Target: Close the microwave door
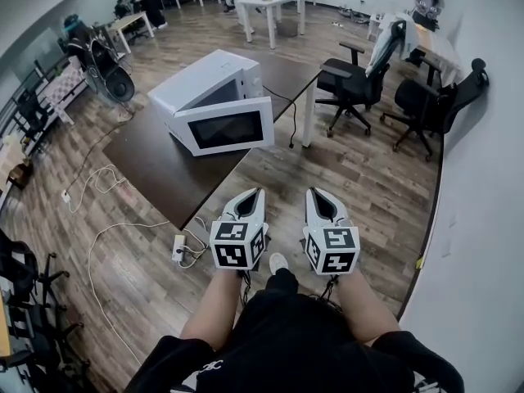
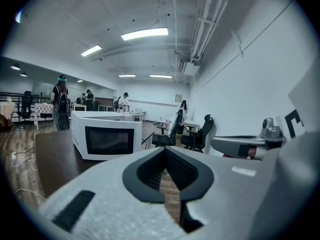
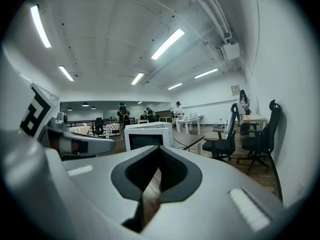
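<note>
You hold the left gripper [image 1: 255, 193] and the right gripper [image 1: 315, 193] side by side, each with its jaws pressed together on nothing, well short of the microwave [image 1: 214, 105]. It sits ahead on the dark worktop [image 1: 155, 166], its door [image 1: 232, 127] swung out toward you. The shut jaws likely serve as blunt pushers. The door hides whatever is inside the microwave.

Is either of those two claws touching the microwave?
No, the left gripper and right gripper both hover over the wood floor, short of the microwave on the table.
</note>
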